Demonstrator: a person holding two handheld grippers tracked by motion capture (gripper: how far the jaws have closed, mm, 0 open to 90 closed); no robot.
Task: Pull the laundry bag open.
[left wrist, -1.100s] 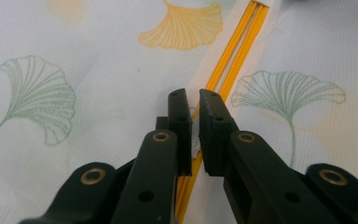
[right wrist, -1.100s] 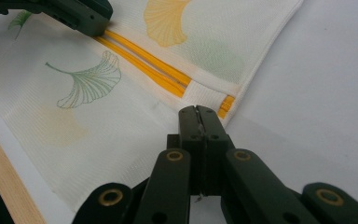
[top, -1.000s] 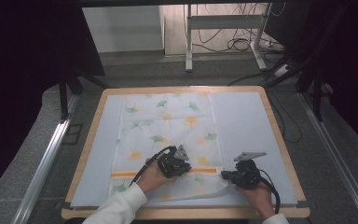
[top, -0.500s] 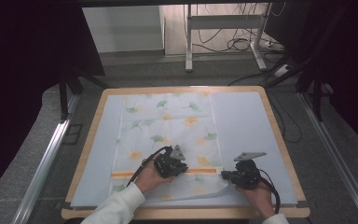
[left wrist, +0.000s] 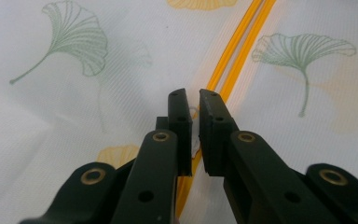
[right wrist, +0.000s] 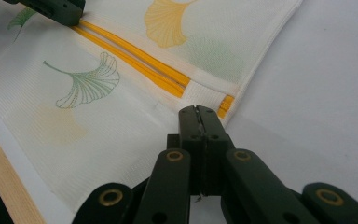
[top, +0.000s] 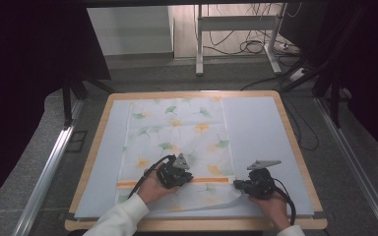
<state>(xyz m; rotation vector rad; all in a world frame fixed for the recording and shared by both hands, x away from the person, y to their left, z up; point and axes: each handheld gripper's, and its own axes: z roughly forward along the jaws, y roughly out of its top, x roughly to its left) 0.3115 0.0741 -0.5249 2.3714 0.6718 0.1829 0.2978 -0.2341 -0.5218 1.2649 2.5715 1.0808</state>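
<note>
A white cloth (top: 177,128) printed with green and yellow ginkgo leaves lies flat on a pale blue mat (top: 256,128). An orange double stripe (top: 211,180) crosses it near the front. My left gripper (top: 186,180) hovers low over that stripe (left wrist: 242,42); in the left gripper view its jaws (left wrist: 193,95) stand a narrow gap apart with nothing between them. My right gripper (top: 238,186) is at the cloth's right edge just in front of the stripe. In the right gripper view (right wrist: 198,111) it is shut on that edge, beside the stripe's end (right wrist: 226,103).
The mat covers a wooden-rimmed table (top: 192,93); its front wooden edge (right wrist: 9,177) runs close to the cloth. Bare mat (right wrist: 317,93) lies right of the cloth. Metal rails (top: 44,172) flank the table, and a stand with cables (top: 236,44) is beyond it.
The left gripper has slid slightly toward the near left along the orange stripe. The right gripper has stayed at the cloth's right edge.
</note>
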